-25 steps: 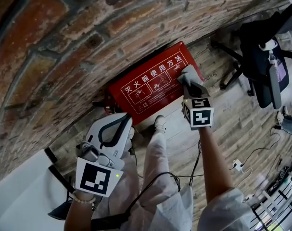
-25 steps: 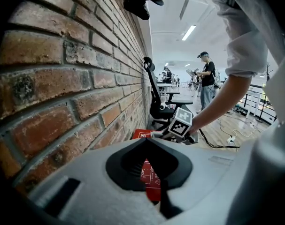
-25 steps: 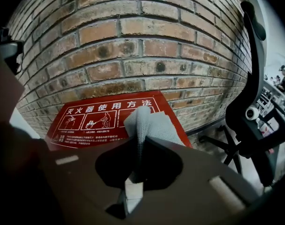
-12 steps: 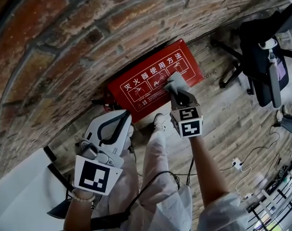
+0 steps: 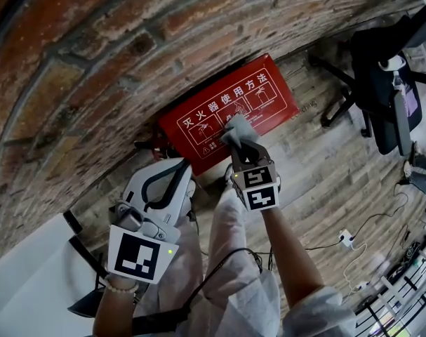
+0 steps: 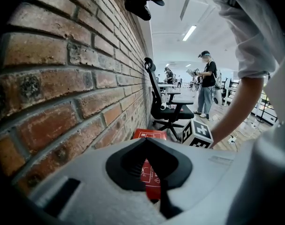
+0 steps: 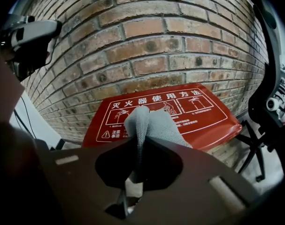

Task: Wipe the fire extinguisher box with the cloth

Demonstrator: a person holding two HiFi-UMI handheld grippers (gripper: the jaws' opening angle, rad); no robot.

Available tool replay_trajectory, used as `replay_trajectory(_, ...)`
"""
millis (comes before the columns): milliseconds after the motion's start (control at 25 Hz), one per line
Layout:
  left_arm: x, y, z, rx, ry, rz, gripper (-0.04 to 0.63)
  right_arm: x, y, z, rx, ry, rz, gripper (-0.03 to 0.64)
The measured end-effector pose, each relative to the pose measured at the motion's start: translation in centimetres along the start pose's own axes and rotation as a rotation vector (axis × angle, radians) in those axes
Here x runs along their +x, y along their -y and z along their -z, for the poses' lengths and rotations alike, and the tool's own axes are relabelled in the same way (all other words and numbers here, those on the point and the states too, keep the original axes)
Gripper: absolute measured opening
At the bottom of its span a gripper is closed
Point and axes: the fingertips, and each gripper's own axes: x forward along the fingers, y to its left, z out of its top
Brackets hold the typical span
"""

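Left tongs (image 5: pixel 187 173): pale grey, held close by the person's leg; jaws together, nothing between them.
Right tongs (image 7: pixel 140 140): dark, reaching forward; jaws clamped on the cloth.
Grey knitted cloth (image 7: pixel 150 123): bunched, its free end pressed against the box's printed face, near the middle.
Red fire extinguisher box with white characters and diagrams (image 7: pixel 205 114): on the wood-plank floor (image 5: pixel 325 167), against the brick wall (image 5: pixel 93 62).
Black office chair (image 5: pixel 381 83): to the right, well apart from the box.

light: dim indoors, ceiling strip (image 6: pixel 189 32) bright far right | edges: fisheye-bent, dark corners | focus: left tongs (image 6: pixel 157 184) blurred
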Motion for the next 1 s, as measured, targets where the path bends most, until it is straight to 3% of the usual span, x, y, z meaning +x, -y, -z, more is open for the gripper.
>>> replay_trajectory(600, -1.1, -1.1, 0.7, 0.012, -0.006, -0.030, -0.003, 0.8, -11.2, 2.2, -0.130, -0.046, -0.193, 0.018)
replay_trajectory(1000, -1.3, -1.5, 1.2, -0.002, -0.010, -0.038, -0.003, 1.2, -13.4, 2.6, -0.175, -0.071, -0.227, 0.018)
